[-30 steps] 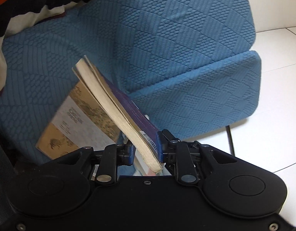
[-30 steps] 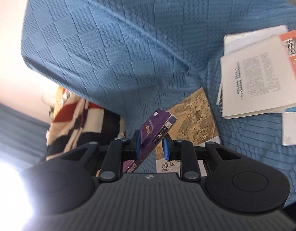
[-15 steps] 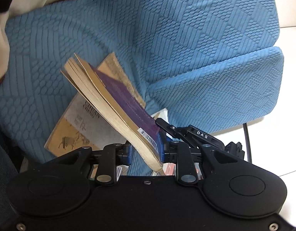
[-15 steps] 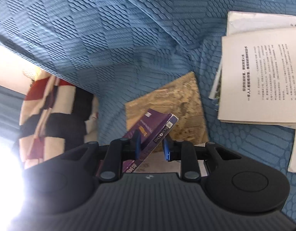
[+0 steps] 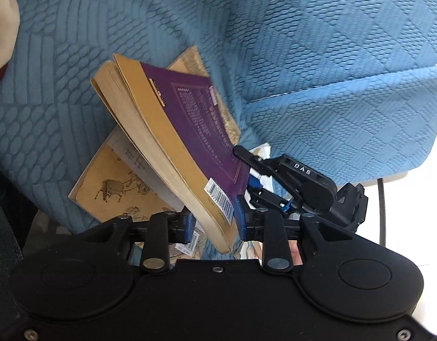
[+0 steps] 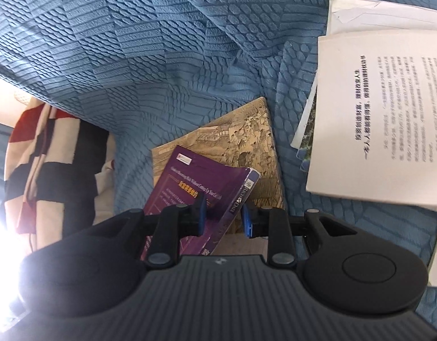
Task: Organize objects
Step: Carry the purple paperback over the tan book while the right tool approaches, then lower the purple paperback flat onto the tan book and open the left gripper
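Observation:
A purple paperback [image 5: 190, 119] with yellowed pages hangs tilted just above a tan illustrated book [image 5: 116, 196] that lies on the blue quilted sofa cover [image 5: 303, 56]. My left gripper [image 5: 214, 218] grips its barcode corner; the jaws are opening, with the book still between the blue pads. My right gripper [image 6: 223, 217] is shut on the spine end of the same purple paperback [image 6: 195, 182], over the tan book [image 6: 246, 139]. In the left wrist view the right gripper [image 5: 246, 167] shows at the book's right edge.
An open white book with printed text [image 6: 383, 119] lies on other papers to the right on the sofa cover [image 6: 133, 42]. A red, black and cream striped cloth [image 6: 47, 153] sits at the left. White floor [image 5: 411, 213] and a dark cable [image 5: 381, 207] lie beyond the cushion edge.
Both grippers have sunk with the purple paperback toward the tan book. The paperback now lies flatter, and more of its cover shows. The right gripper has come into the left wrist view.

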`<state>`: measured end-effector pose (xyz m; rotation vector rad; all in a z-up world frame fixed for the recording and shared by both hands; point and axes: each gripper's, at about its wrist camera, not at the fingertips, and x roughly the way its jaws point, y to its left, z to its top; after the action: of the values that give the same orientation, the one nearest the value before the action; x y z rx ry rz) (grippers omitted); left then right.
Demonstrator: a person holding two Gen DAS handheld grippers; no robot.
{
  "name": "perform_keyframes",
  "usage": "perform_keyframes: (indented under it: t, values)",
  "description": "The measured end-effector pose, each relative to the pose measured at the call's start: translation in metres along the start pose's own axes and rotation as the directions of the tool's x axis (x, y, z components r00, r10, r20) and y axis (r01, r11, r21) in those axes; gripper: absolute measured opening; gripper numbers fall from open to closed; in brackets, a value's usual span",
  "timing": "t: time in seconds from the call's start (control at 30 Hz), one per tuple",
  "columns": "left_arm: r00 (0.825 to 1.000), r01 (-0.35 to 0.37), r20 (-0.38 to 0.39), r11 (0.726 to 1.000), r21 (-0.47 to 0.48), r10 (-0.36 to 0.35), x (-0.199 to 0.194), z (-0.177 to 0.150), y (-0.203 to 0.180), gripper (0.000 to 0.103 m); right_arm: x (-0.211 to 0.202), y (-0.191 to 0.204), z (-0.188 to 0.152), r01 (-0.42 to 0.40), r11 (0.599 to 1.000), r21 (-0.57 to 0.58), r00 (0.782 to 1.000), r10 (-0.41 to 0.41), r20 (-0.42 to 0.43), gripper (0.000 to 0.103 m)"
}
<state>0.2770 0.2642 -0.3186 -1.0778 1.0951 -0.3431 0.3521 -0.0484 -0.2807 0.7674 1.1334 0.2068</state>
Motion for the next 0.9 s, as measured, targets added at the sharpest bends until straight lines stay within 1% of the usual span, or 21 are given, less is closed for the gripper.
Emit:
perform_keyframes:
  t: [0.07, 0.1, 0.17, 0.23, 0.27, 0.3, 0.33, 0.37, 0.4, 0.47, 0.53, 0.63, 0.67, 0.7, 0.77, 0.83, 0.9]
  values:
    - [0.999, -0.031, -0.022, 1.0, 0.0, 0.031, 0.005, 0.001, 0.001, 0.028, 0.006, -0.003, 0.003, 0.005, 1.0, 0.002, 1.0, -0.005, 0.002, 0.03]
    - [0.998, -0.052, -0.032, 0.998, 0.018, 0.052, 0.007, 0.0, 0.001, 0.028, 0.009, -0.006, 0.004, 0.013, 1.0, 0.016, 1.0, -0.013, 0.003, 0.032]
    - [0.993, -0.102, -0.051, 0.994, 0.05, 0.105, 0.011, -0.004, -0.001, 0.031, 0.009, -0.01, 0.007, 0.005, 0.999, 0.036, 1.0, -0.006, 0.019, 0.032]
    - [0.988, -0.127, -0.074, 0.989, 0.077, 0.133, 0.015, -0.008, -0.003, 0.043, 0.008, -0.009, 0.009, 0.026, 1.0, 0.018, 0.999, -0.026, 0.03, 0.033]
    - [0.987, -0.134, -0.08, 0.987, 0.092, 0.142, 0.015, -0.01, -0.004, 0.043, 0.007, -0.007, 0.01, 0.043, 0.999, 0.004, 0.998, -0.043, 0.034, 0.035]
    - [0.987, -0.133, -0.077, 0.985, 0.11, 0.141, 0.014, -0.012, -0.005, 0.047, 0.006, -0.004, 0.01, 0.063, 0.998, -0.015, 0.997, -0.063, 0.036, 0.036]
    - [0.987, -0.135, -0.073, 0.983, 0.124, 0.145, 0.012, -0.014, -0.007, 0.056, 0.005, -0.001, 0.011, 0.091, 0.995, -0.035, 0.995, -0.09, 0.037, 0.037]
    - [0.985, -0.148, -0.068, 0.979, 0.142, 0.159, 0.01, -0.015, -0.009, 0.061, 0.003, 0.002, 0.01, 0.131, 0.99, -0.057, 0.991, -0.128, 0.045, 0.037]
    - [0.981, -0.173, -0.054, 0.971, 0.166, 0.184, 0.008, -0.017, -0.013, 0.065, 0.0, 0.005, 0.009, 0.162, 0.983, -0.08, 0.986, -0.158, 0.06, 0.037]
    - [0.974, -0.22, -0.01, 0.954, 0.203, 0.226, 0.001, -0.02, -0.019, 0.066, -0.007, 0.008, 0.006, 0.175, 0.979, -0.108, 0.982, -0.165, 0.091, 0.037]
    - [0.973, -0.228, 0.014, 0.95, 0.216, 0.23, -0.006, -0.021, -0.024, 0.068, -0.017, 0.009, 0.001, 0.168, 0.98, -0.11, 0.982, -0.156, 0.111, 0.037]
    - [0.974, -0.225, 0.067, 0.943, 0.244, 0.215, -0.017, -0.019, -0.035, 0.072, -0.033, 0.013, -0.008, 0.189, 0.973, -0.133, 0.975, -0.169, 0.147, 0.039]
    - [0.972, -0.233, 0.094, 0.937, 0.26, 0.216, -0.019, -0.016, -0.039, 0.074, -0.039, 0.016, -0.013, 0.194, 0.97, -0.145, 0.972, -0.17, 0.163, 0.046]
    - [0.968, -0.244, 0.118, 0.93, 0.273, 0.22, -0.02, -0.012, -0.043, 0.076, -0.045, 0.018, -0.018, 0.195, 0.969, -0.154, 0.969, -0.167, 0.179, 0.058]
    - [0.964, -0.258, 0.145, 0.923, 0.285, 0.225, -0.02, -0.003, -0.047, 0.077, -0.055, 0.019, -0.029, 0.188, 0.97, -0.156, 0.966, -0.154, 0.209, 0.071]
    - [0.957, -0.279, 0.167, 0.915, 0.292, 0.239, -0.019, 0.009, -0.05, 0.077, -0.06, 0.021, -0.039, 0.184, 0.971, -0.151, 0.964, -0.149, 0.219, 0.07]
    - [0.948, -0.304, 0.198, 0.893, 0.331, 0.249, -0.016, 0.02, -0.054, 0.078, -0.062, 0.023, -0.052, 0.183, 0.972, -0.15, 0.963, -0.146, 0.229, 0.07]
